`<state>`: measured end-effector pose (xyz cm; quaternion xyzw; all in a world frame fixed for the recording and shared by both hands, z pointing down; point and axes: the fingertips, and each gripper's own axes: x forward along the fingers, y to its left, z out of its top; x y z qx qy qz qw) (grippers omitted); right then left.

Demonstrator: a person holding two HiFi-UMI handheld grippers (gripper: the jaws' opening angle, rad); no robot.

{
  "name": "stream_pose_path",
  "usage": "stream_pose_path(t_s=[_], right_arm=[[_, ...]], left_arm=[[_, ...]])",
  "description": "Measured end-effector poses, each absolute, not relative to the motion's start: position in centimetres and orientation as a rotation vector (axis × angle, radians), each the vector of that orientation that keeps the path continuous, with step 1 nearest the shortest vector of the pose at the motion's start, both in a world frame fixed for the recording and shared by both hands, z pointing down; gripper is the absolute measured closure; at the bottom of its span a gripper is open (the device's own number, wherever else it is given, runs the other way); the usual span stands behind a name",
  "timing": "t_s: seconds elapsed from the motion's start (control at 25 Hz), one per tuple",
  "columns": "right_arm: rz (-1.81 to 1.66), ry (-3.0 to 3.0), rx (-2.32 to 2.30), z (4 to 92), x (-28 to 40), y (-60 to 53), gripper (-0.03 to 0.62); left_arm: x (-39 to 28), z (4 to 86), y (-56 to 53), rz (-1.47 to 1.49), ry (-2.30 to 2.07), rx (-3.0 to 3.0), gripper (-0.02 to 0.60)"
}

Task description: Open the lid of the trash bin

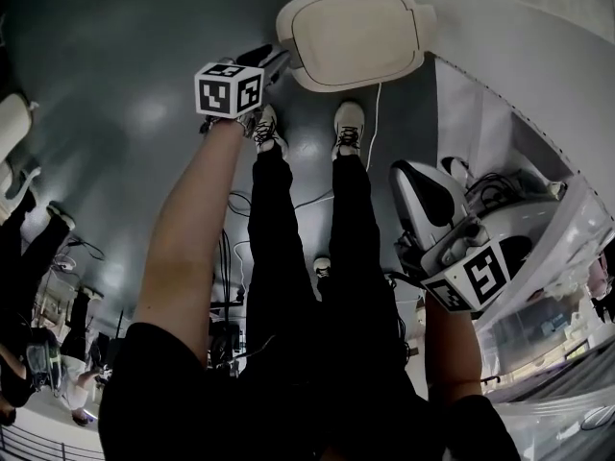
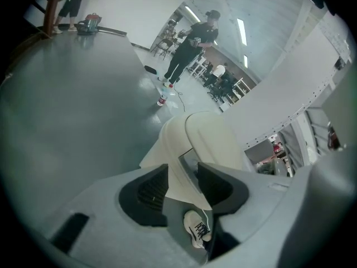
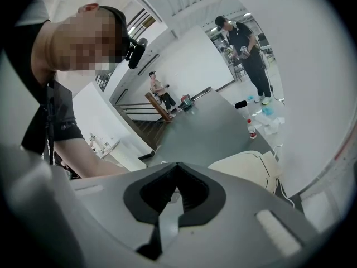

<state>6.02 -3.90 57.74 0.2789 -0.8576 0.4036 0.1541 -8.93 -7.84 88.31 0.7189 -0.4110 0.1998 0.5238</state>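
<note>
Head view, left gripper (image 1: 271, 60) reaching down to the near edge of the cream trash bin lid (image 1: 351, 35), grey floor (image 1: 115, 113) around it, right gripper (image 1: 420, 195) well apart at lower right, left gripper view, jaws spread wide, trash bin lid edge between them, not clamped, right gripper view, jaws closed together, empty, trash bin lid beyond them

Cream trash bin (image 2: 159, 152) upright on grey floor (image 1: 125, 75); rounded lid (image 1: 351, 35) down, shut flat on top.

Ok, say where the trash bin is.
Head view, top centre: the trash bin sits just beyond the person's shoes, right beside the left gripper.
</note>
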Motion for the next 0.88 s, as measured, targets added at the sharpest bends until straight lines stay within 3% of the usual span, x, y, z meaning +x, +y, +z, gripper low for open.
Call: stream_pose_path(t_s=[0.88], right_arm=[[1.177, -2.465, 0.780, 58.55, 5.83, -2.96, 0.585]], left_arm=[[-8.11, 88.72, -7.46, 0.474, -0.954, 1.735, 0.440]])
